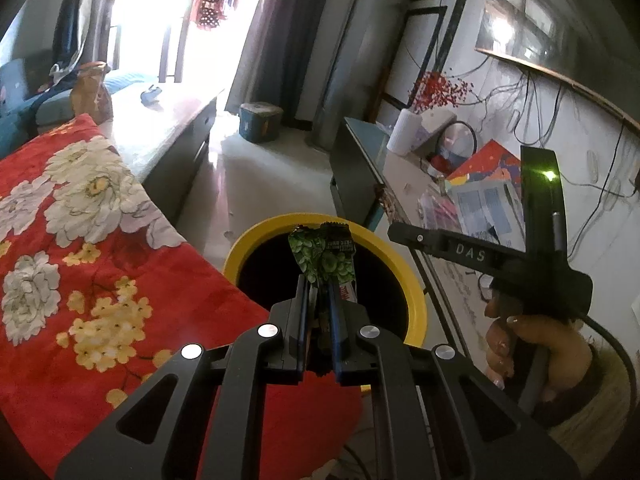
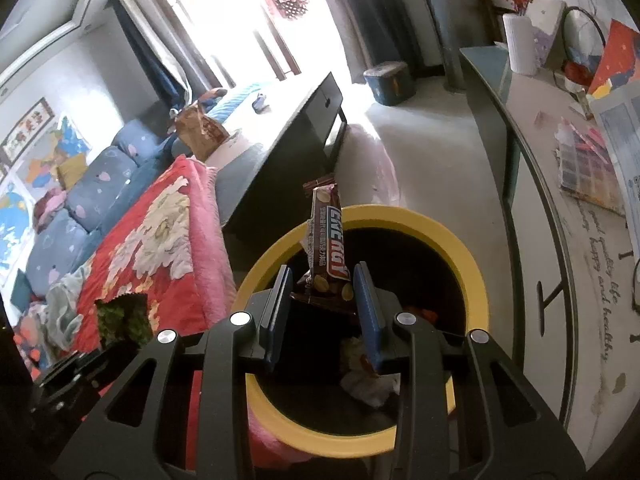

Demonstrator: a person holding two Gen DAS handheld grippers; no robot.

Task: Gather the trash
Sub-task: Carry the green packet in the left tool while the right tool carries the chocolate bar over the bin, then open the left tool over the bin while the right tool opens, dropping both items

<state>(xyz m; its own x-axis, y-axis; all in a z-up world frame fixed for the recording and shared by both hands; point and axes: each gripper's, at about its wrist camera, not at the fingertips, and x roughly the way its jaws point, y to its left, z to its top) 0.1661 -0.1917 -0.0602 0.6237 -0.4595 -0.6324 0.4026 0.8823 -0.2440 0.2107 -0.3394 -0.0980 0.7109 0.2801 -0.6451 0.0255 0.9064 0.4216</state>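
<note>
Black linkage arms with silver rivets fill the bottom of both wrist views, so that's what you're looking past the whole time. Left gripper has its jaws clenched tight on a crumpled green leafy-print wrapper, which sticks up above the fingertips and sits right over the dark mouth of the trash bin, the round one with the yellow rim. Right gripper is doing the same kind of thing: its jaws are part-way closed and grasping a brown snack bar wrapper with "ENERGY" in white letters, standing upright between the blue pads, also above the bin. Looking down into the bin from the right wrist view you can see some crumpled white paper and a bit of something orange already lying at the bottom. From the left wrist view the other gripper shows at the right edge, with a person's hand wrapped around its handle and a small green light on it. Bin stands on the floor, squeezed between a bed with a red floral blanket on one side and a long desk cluttered with papers, a white paper roll and red berry sprigs on the other. Further back there's a low dark cabinet, a blue sofa, and a super bright window blowing out the middle of both shots.
</note>
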